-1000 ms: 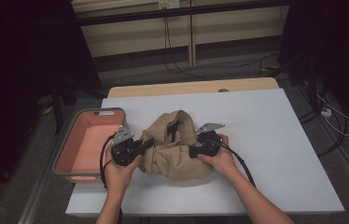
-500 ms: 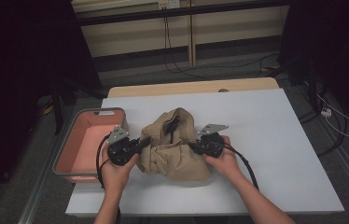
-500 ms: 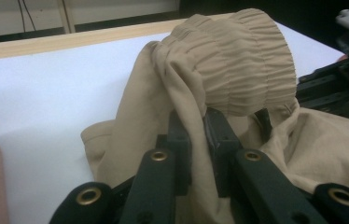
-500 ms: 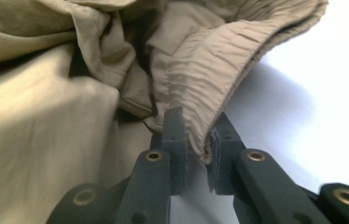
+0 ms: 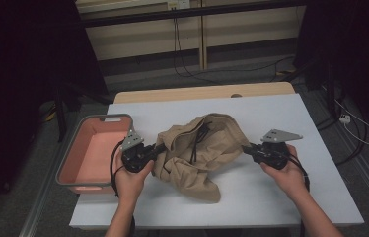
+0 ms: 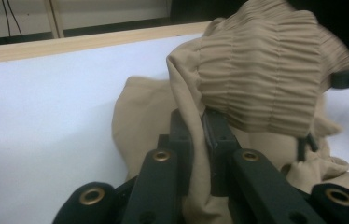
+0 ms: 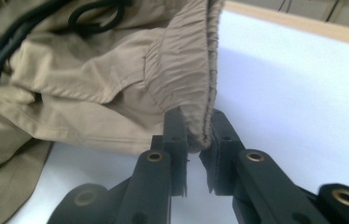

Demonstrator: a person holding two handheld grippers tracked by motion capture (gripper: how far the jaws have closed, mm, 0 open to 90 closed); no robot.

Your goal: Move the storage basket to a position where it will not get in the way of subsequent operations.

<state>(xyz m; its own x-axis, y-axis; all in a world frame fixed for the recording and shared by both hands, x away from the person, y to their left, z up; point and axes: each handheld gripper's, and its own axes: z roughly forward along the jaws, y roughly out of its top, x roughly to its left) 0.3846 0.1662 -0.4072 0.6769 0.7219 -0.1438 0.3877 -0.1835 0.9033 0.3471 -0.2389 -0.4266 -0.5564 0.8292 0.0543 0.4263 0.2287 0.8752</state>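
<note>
A crumpled tan pair of shorts (image 5: pixel 200 153) with an elastic waistband and a black drawstring (image 5: pixel 198 140) lies in the middle of the white table (image 5: pixel 291 113). My left gripper (image 5: pixel 159 147) is shut on the waistband's left side, and the gathered fabric (image 6: pixel 256 79) rises beyond its jaws. My right gripper (image 5: pixel 246 148) is shut on the waistband's right edge, whose stitched hem (image 7: pixel 203 93) is pinched between its jaws. The waistband is pulled wide between the two grippers. The drawstring (image 7: pixel 46 21) lies coiled inside the opening.
A pink bin with a grey rim (image 5: pixel 69 163) stands at the table's left edge, close to my left hand. A wooden strip (image 5: pixel 202 92) runs along the table's far edge. Cables (image 5: pixel 355 131) trail over the floor at the right.
The two grippers have moved apart, the right one well to the right. The bunched shorts have been stretched open at the waistband and spread wider on the table.
</note>
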